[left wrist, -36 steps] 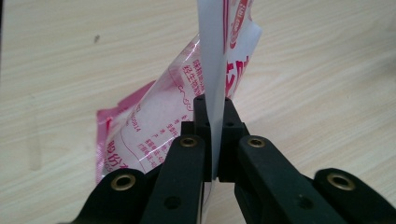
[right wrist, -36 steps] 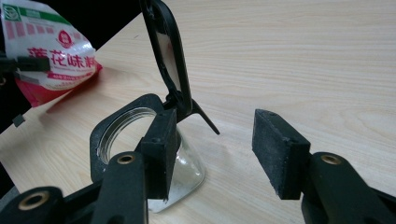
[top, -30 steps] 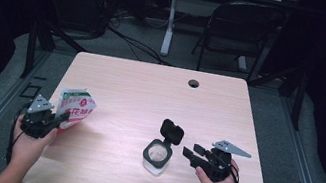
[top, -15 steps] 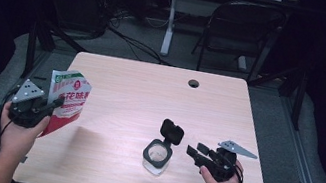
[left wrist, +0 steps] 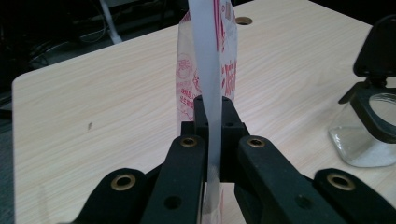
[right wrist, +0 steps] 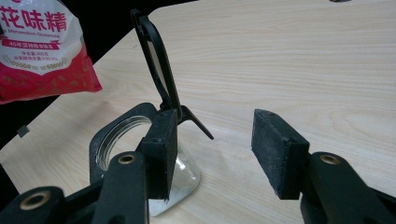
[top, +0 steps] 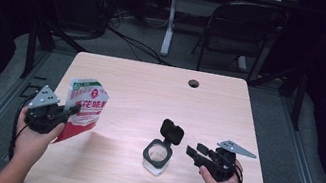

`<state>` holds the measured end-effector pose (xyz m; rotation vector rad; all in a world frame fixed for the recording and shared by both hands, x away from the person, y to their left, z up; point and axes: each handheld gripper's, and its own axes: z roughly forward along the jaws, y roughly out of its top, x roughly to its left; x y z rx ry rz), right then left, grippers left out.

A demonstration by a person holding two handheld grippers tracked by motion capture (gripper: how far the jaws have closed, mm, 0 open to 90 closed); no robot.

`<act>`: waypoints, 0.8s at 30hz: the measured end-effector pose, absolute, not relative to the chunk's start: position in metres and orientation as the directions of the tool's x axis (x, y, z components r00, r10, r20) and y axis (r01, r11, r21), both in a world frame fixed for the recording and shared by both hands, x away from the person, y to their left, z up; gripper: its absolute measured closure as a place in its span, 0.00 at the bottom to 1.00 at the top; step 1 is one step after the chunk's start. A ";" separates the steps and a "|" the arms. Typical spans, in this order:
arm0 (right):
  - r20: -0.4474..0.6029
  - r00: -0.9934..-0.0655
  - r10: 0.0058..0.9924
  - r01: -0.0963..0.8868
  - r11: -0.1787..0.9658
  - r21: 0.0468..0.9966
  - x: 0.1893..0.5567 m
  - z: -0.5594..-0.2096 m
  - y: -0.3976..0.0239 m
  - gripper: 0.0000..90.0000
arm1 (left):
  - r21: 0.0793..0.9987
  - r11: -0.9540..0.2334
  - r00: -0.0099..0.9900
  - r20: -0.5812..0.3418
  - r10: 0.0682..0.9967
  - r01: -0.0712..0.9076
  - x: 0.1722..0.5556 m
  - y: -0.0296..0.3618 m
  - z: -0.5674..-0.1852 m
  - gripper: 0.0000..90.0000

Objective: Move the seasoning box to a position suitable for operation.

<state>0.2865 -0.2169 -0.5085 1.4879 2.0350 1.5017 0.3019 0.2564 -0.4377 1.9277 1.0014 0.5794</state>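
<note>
Left hand-held gripper (top: 71,110) is clamped on the flat edge of the red-and-white seasoning bag (top: 82,109), holding it upright and clear of the bench (top: 141,87) near the left edge. In the left gripper view the thin sealed strip of the bag (left wrist: 212,84) runs straight up between the closed jaws. The right hand-held gripper (top: 196,153) stands wide with nothing between its pads, just beside the small glass jar (top: 157,154), whose black flip lid (top: 171,131) is tipped up and open. The jar stands toward the front of the bench, right of the middle, and holds some white powder at its bottom.

Risks, as I judge them: the grip is on a narrow band of slippery film, so the bag could slide or swing if the hand tilts fast. The jar mouth is small against the width of the bag, so a pour could spill over the rim onto the wood. The raised lid stands on the far side of the mouth, and a bag corner could knock it or tip the light jar unless the right jaws steady it first.

Room is generous: the bench between bag and jar is bare, and the far half carries only a cable hole (top: 194,83). The left and front edges are close to the hands.
</note>
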 end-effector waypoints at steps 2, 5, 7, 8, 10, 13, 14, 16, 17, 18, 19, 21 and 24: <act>0.367 -0.471 0.802 0.588 -0.025 0.808 0.286 -0.508 -0.217 0.57 | 0.854 -0.311 0.589 0.006 0.808 0.417 0.302 0.250 -0.439 1.00; 0.365 -0.475 0.801 0.586 -0.022 0.810 0.286 -0.508 -0.217 0.57 | 0.855 -0.323 0.619 0.003 0.785 0.405 0.301 0.239 -0.440 1.00; 0.355 -0.478 0.804 0.584 -0.012 0.812 0.286 -0.507 -0.216 0.57 | 0.856 -0.331 0.639 0.000 0.770 0.398 0.302 0.230 -0.442 1.00; 0.352 -0.479 0.804 0.582 -0.009 0.813 0.286 -0.507 -0.216 0.57 | 0.855 -0.335 0.648 -0.001 0.761 0.395 0.302 0.226 -0.442 1.00; 0.334 -0.487 0.807 0.570 0.003 0.822 0.286 -0.506 -0.215 0.57 | 0.855 -0.348 0.669 0.003 0.743 0.384 0.303 0.217 -0.444 1.00; 0.311 -0.493 0.812 0.561 0.024 0.827 0.285 -0.505 -0.215 0.59 | 0.855 -0.359 0.695 -0.001 0.719 0.374 0.304 0.204 -0.447 1.00; 0.311 -0.495 0.811 0.559 0.023 0.829 0.285 -0.505 -0.215 0.59 | 0.855 -0.363 0.702 -0.002 0.712 0.371 0.304 0.200 -0.448 1.00; 0.301 -0.499 0.813 0.557 0.035 0.829 0.285 -0.503 -0.215 0.59 | 0.854 -0.371 0.716 -0.002 0.699 0.365 0.304 0.193 -0.450 1.00; 0.298 -0.497 0.815 0.553 0.033 0.832 0.284 -0.503 -0.215 0.59 | 0.853 -0.372 0.720 -0.006 0.694 0.365 0.303 0.189 -0.451 1.00; 0.294 -0.490 0.821 0.541 0.022 0.841 0.284 -0.502 -0.216 0.60 | 0.855 -0.372 0.733 -0.014 0.680 0.362 0.302 0.185 -0.453 1.00; 0.296 -0.490 0.820 0.543 0.021 0.840 0.284 -0.501 -0.216 0.60 | 0.855 -0.372 0.733 -0.014 0.680 0.362 0.302 0.185 -0.453 1.00; 0.293 -0.495 0.818 0.541 0.027 0.840 0.284 -0.499 -0.217 0.60 | 0.853 -0.375 0.751 -0.029 0.659 0.363 0.300 0.182 -0.459 1.00; 0.293 -0.499 0.816 0.537 0.026 0.843 0.283 -0.497 -0.216 0.60 | 0.855 -0.368 0.765 -0.052 0.642 0.366 0.298 0.183 -0.464 1.00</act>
